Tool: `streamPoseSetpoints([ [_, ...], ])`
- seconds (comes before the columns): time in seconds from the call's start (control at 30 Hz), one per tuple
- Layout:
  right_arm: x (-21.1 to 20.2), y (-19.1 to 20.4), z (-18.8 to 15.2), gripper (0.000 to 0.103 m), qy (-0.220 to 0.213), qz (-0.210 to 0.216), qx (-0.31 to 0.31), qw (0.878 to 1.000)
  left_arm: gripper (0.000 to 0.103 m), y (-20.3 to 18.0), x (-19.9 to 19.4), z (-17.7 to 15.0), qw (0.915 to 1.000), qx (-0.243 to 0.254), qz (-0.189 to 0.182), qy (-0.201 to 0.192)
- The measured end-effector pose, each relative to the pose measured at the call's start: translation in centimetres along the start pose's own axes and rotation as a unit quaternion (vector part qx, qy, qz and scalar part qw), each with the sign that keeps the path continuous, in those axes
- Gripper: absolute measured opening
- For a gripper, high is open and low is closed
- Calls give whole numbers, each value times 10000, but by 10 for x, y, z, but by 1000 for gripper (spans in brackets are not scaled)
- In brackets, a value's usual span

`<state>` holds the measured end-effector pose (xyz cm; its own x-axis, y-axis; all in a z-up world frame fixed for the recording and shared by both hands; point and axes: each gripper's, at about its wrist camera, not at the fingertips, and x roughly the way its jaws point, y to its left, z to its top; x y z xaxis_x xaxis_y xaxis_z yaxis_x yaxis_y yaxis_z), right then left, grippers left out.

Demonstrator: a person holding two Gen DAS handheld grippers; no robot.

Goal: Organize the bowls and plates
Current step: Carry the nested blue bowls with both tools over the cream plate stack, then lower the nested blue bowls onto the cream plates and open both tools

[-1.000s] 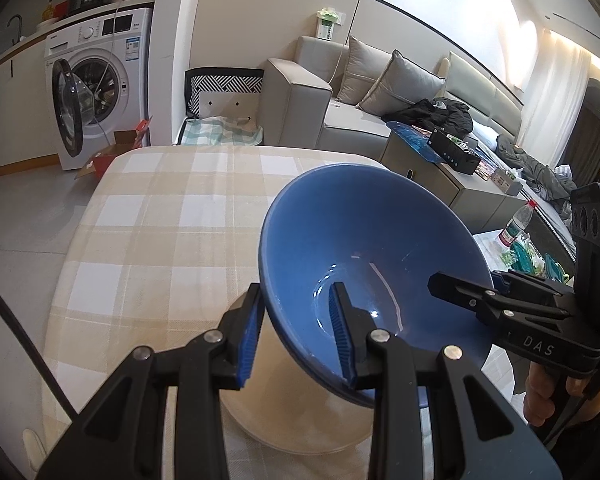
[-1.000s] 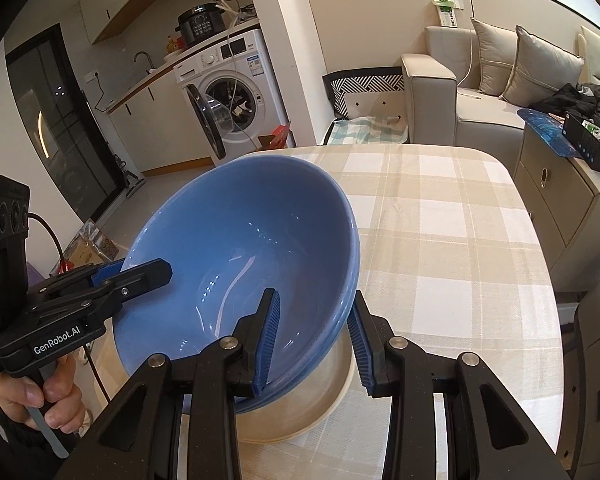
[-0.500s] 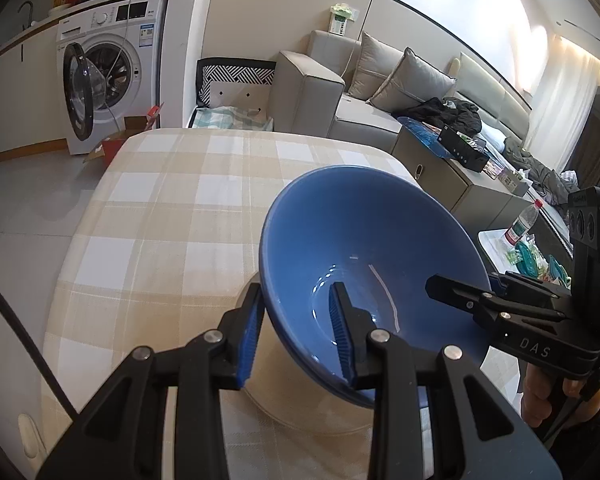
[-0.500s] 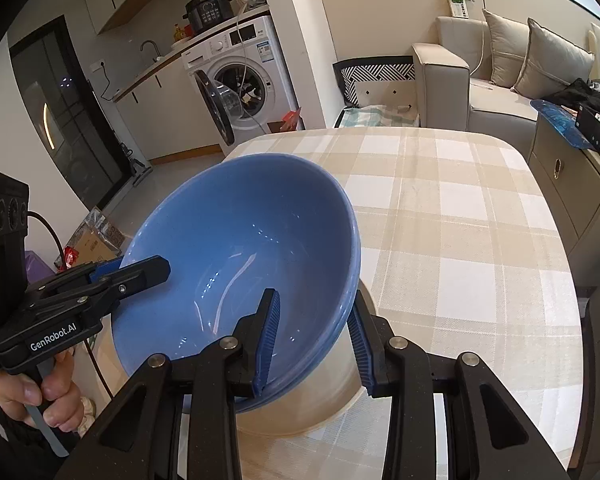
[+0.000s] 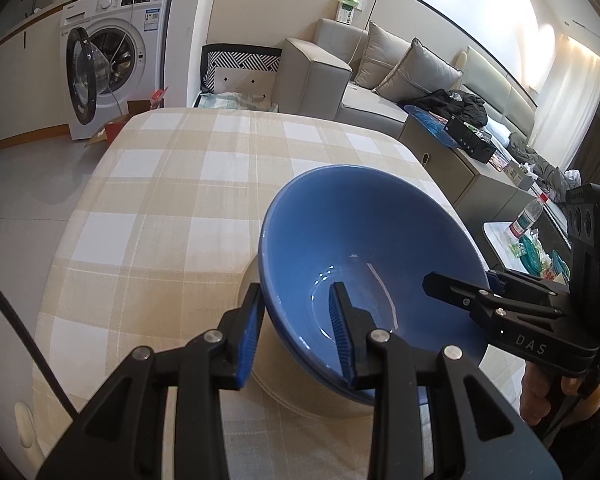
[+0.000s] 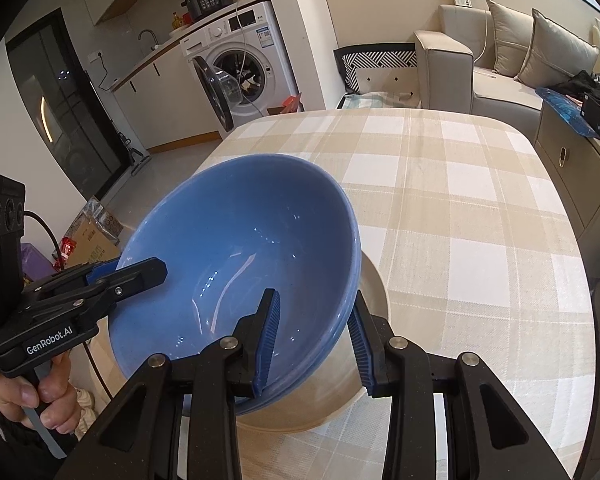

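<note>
The left gripper [image 5: 296, 332] and the right gripper [image 6: 314, 340] each have jaws clamped on opposite sides of the blue bowl's [image 5: 364, 256] rim. The bowl hangs tilted over a cream plate [image 6: 340, 400] on the checked surface [image 5: 172, 200], nearest its front edge.

1. The right gripper [image 6: 314, 340] grips the bowl [image 6: 236, 248] rim, one of its fingers [image 6: 269, 336] inside, one outside.
2. The left gripper [image 6: 140, 270] clamps the opposite rim.
3. The bowl sits over a cream plate [image 6: 340, 408] on the checked desk [image 6: 460, 208].
</note>
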<state>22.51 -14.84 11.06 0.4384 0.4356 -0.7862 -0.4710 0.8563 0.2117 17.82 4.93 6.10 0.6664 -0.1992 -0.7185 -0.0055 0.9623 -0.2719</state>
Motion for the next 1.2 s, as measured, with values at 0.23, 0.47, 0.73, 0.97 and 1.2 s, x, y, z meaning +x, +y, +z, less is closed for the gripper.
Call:
streamPoseSetpoints([
  [0.23, 5, -1, -1, 35, 57, -14, 20, 10000, 31, 2, 5, -4, 10000, -17, -14, 76],
  [0.47, 9, -4, -4, 35, 118, -22, 41, 9999, 31, 1, 7, -7, 9999, -13, -9, 131],
  [0.73, 10, -5, -5, 35, 132, -34, 57, 9999, 32, -1, 9, -8, 9999, 42, -20, 148],
  [0.97, 10, -5, -6, 35, 133, -32, 73, 9999, 32, -1, 9, -8, 9999, 25, -37, 151],
  [1.2, 11, -8, -7, 35, 136, -24, 84, 9999, 33, -1, 10, -8, 9999, 59, -30, 154],
])
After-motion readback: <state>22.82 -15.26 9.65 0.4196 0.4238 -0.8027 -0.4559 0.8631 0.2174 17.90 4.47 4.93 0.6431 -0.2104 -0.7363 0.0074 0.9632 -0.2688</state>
